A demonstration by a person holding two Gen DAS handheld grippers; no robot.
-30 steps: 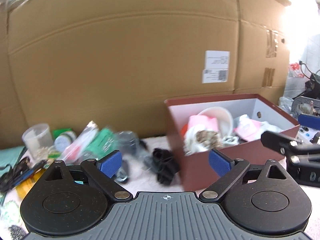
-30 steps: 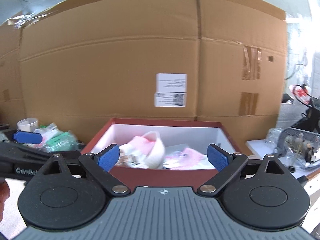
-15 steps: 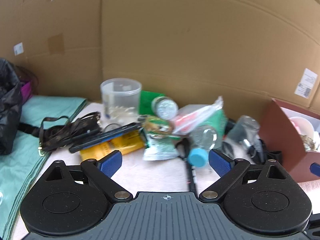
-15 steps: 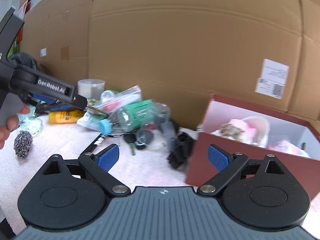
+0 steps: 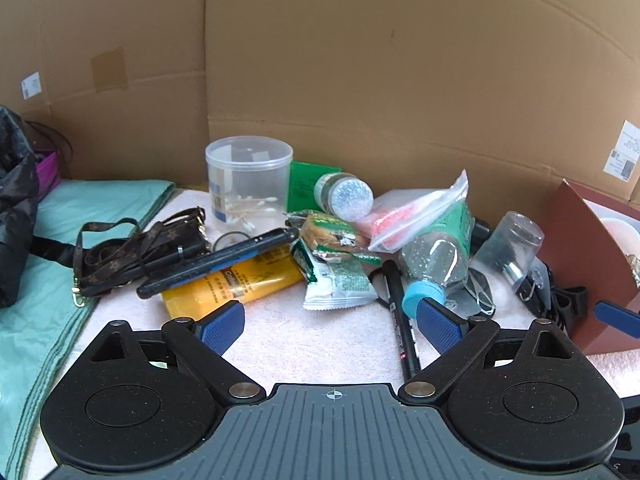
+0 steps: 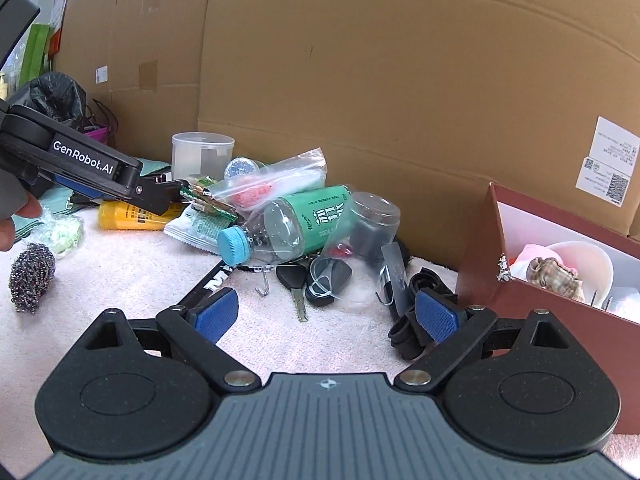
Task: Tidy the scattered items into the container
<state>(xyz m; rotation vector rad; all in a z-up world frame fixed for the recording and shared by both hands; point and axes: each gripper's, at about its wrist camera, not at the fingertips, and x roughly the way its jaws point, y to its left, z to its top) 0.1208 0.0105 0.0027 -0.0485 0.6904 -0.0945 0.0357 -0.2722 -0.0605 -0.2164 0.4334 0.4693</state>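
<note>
Your left claw (image 5: pixel 330 322) gapes wide, empty, just short of the snack packet (image 5: pixel 334 280) and plastic bottle (image 5: pixel 436 264). Your right claw (image 6: pixel 326 316) too, near the keys (image 6: pixel 296 280). Red box (image 6: pixel 560 304) stands right on the pink-covered counter (image 6: pixel 132 268), cardboard wall (image 6: pixel 360 80) behind.

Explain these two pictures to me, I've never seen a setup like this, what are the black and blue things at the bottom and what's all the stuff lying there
Each picture comes from a camera mounted on a hand-held gripper, looking forward along its two blue-padded fingers. A person holds one in each hand; there is no robot arm.

The left wrist view shows the left gripper, open and empty, aimed at a pile on a pale pink towel: a clear tub of cotton swabs, a yellow tube, a black pen, a snack packet and a plastic bottle with a blue cap.

The right wrist view shows the right gripper, also open and empty. Ahead lie the same bottle, a car key and a steel scourer. On the right stands the dark red box, which already contains some items.
</note>
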